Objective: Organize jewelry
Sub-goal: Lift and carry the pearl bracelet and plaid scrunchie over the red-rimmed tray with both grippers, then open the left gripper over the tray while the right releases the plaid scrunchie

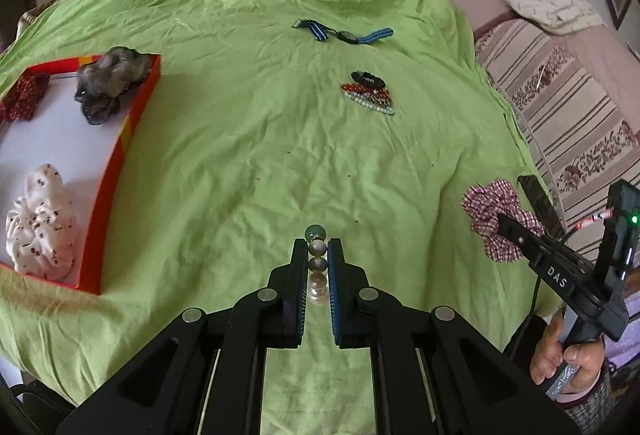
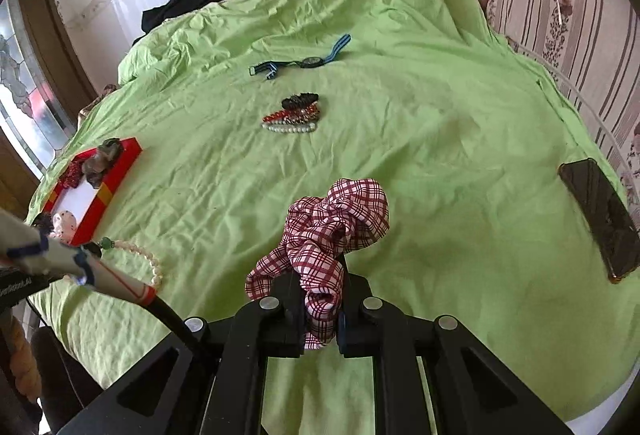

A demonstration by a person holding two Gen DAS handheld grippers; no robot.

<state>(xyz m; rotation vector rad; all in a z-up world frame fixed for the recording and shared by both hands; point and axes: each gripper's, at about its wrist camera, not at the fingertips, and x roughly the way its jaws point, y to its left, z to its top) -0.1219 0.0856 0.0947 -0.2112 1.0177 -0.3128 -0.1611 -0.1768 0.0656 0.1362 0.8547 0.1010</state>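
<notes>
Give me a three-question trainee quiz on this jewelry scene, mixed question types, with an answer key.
1. True or false: the left gripper is shut on the bead bracelet.
2. What does the right gripper hold? A) watch B) plaid scrunchie C) phone
3. Fill in: the grey scrunchie lies inside the red ____.

Key:
1. True.
2. B, the plaid scrunchie.
3. Box; the watch lies out on the green sheet.
</notes>
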